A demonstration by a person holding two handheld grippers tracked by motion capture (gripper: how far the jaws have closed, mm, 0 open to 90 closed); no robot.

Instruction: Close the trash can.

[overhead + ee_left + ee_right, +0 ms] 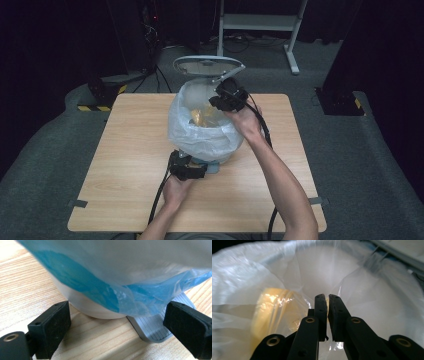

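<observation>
A small white pedal bin [85,306] stands mid-table with its grey lid [207,65] tipped up at the back. A translucent plastic bag [200,132] lines it and hangs over the outside, bluish low down [82,277]. Something yellow [272,315] lies inside the bag. My right gripper [327,297] is at the bag's far right rim [227,97], its jaws pressed together on a fold of the film. My left gripper [117,317] sits low at the bin's front [187,167], open, one jaw either side of the base and grey pedal [152,327], touching neither.
The wooden table [125,165] has bare room left and right of the bin. Cables trail from both grippers toward the front edge. Beyond the table stand a white frame [260,22] and a black base with yellow stripes [100,95] on the grey floor.
</observation>
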